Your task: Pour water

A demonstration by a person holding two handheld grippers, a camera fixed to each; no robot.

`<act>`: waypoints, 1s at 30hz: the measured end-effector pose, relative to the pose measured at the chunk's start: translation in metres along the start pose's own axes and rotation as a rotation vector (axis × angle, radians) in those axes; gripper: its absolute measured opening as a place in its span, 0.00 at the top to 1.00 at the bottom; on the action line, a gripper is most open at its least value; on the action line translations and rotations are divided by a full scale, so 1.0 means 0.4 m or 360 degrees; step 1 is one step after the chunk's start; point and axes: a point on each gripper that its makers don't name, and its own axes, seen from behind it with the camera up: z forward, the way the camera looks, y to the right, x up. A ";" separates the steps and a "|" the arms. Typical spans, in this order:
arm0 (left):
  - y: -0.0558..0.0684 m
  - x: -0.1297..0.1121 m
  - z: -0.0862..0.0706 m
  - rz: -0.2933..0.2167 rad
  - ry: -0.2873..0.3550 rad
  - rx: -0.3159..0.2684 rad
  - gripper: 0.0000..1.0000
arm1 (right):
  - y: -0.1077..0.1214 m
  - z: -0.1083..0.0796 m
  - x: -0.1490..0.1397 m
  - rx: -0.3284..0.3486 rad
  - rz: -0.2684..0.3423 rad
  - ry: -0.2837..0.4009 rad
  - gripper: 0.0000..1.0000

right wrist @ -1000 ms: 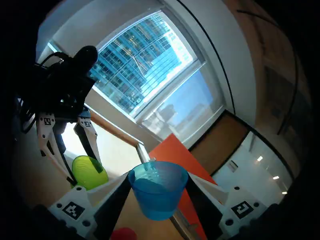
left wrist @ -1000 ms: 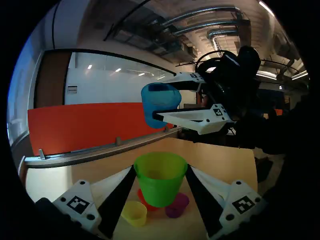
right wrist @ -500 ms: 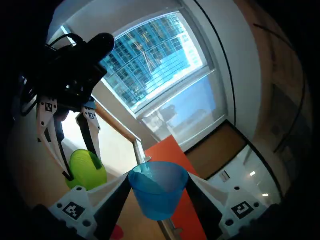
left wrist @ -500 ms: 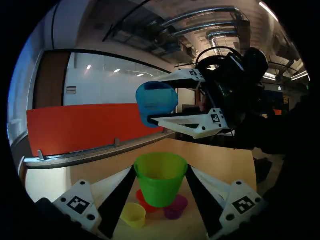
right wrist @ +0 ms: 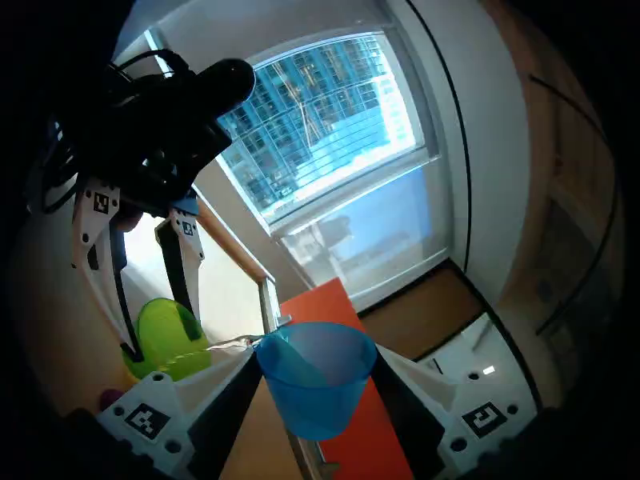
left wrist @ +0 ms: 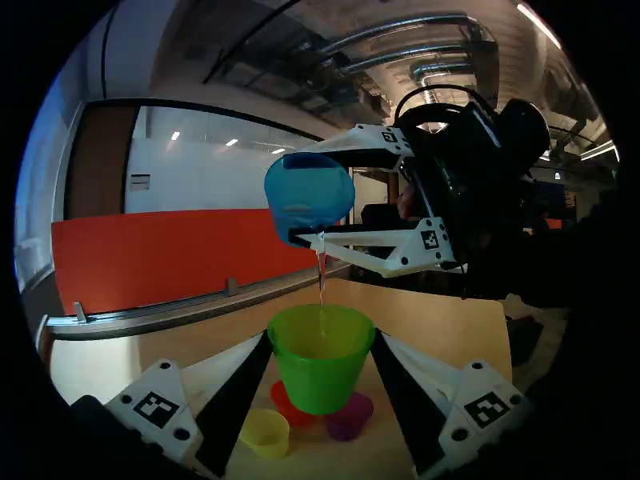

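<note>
Above the wooden surface (left wrist: 448,320), the right gripper (left wrist: 308,196) is seen clamped on the tilted blue cup (left wrist: 310,180), its rear lost in darkness. The left gripper (left wrist: 321,356) is closed on the upright green cup (left wrist: 320,376), held nearer and lower. A thin stream of water (left wrist: 321,280) is seen falling from the blue cup's lip into the green cup, whose fill level cannot be made out. On the surface beneath, a yellow cup (left wrist: 268,430) is seen at the left, while a red cup (left wrist: 286,398) and a purple cup (left wrist: 352,414) are partly hidden behind the green cup.
</note>
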 end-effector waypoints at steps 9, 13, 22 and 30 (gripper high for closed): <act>0.004 -0.002 0.002 0.0007 -0.0004 -0.0006 0.12 | 0.017 0.002 0.002 -0.0028 -0.0050 -0.0002 0.09; 0.004 -0.004 0.002 0.0005 -0.0006 -0.0009 0.12 | 0.021 0.003 0.002 -0.0037 -0.0071 -0.0005 0.09; 0.005 -0.005 0.003 0.0004 -0.0010 -0.0015 0.12 | 0.027 0.004 0.005 -0.0054 -0.0106 -0.0003 0.09; 0.001 -0.005 0.005 -0.0003 -0.0010 -0.0012 0.12 | 0.036 0.003 0.014 -0.0070 -0.0122 0.0010 0.09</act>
